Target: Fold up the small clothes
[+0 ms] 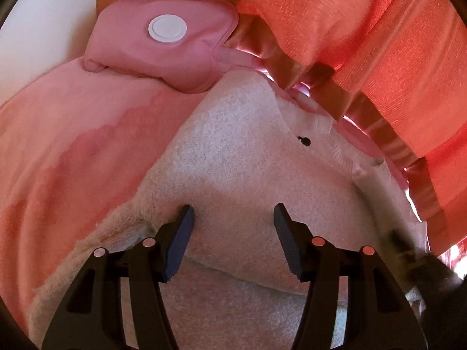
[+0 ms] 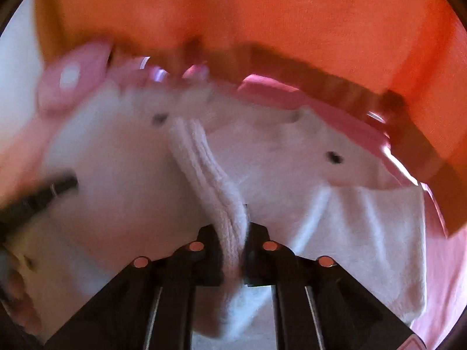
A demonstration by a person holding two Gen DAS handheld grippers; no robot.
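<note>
A small white fleece garment (image 1: pixel 233 151) with dark snap holes lies on a pink sheet (image 1: pixel 73 145). My left gripper (image 1: pixel 233 221) is open just above the fleece, its jaws wide apart and empty. In the right wrist view my right gripper (image 2: pixel 243 233) is shut on a bunched ridge of the same white garment (image 2: pixel 210 175), lifting that fold from the middle. The left gripper's dark tip (image 2: pixel 58 186) shows blurred at the left of that view. The right view is motion-blurred.
A pink pouch with a white round cap (image 1: pixel 167 27) lies beyond the garment at the upper left. An orange cloth-covered surface (image 1: pixel 364 43) with a brown band rises behind. A pale floor (image 1: pixel 35 29) shows at the far left.
</note>
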